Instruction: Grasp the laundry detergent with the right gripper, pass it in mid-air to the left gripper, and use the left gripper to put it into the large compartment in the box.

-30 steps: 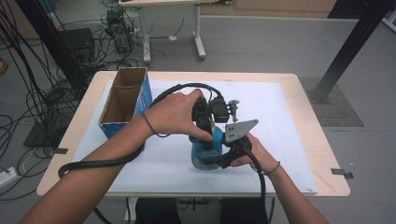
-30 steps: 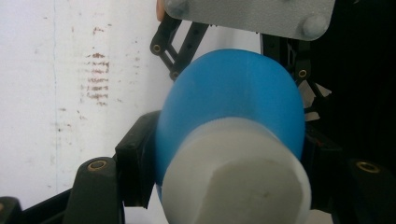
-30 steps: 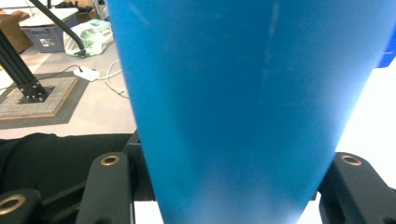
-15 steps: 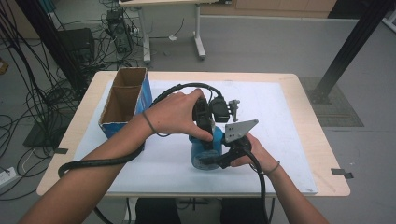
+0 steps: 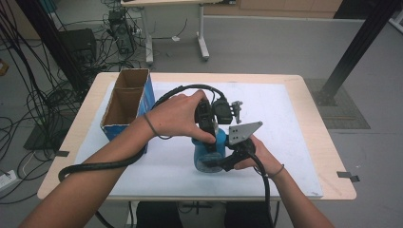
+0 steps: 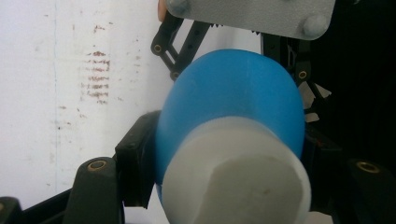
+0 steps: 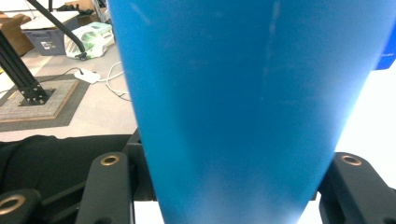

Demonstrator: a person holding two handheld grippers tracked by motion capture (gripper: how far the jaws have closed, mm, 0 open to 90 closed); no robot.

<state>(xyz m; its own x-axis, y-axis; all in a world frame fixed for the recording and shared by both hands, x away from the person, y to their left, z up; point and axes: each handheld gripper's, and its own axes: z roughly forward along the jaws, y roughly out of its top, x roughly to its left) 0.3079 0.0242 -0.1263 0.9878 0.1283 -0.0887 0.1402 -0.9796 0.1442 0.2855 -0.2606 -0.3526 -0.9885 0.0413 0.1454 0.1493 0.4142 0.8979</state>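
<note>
A blue bottle with a white cap stands on the white sheet near the table's front. My left gripper comes down from above and is shut on the white cap, its jaws pressing both sides. My right gripper comes in level from the right and is shut on the blue body, which sits between its two jaws. In the left gripper view the right gripper's grey plate lies beyond the bottle.
An open cardboard box with a blue side stands at the table's left. A white sheet covers most of the wooden table. Black cables trail from both grippers; one loops over the front left edge.
</note>
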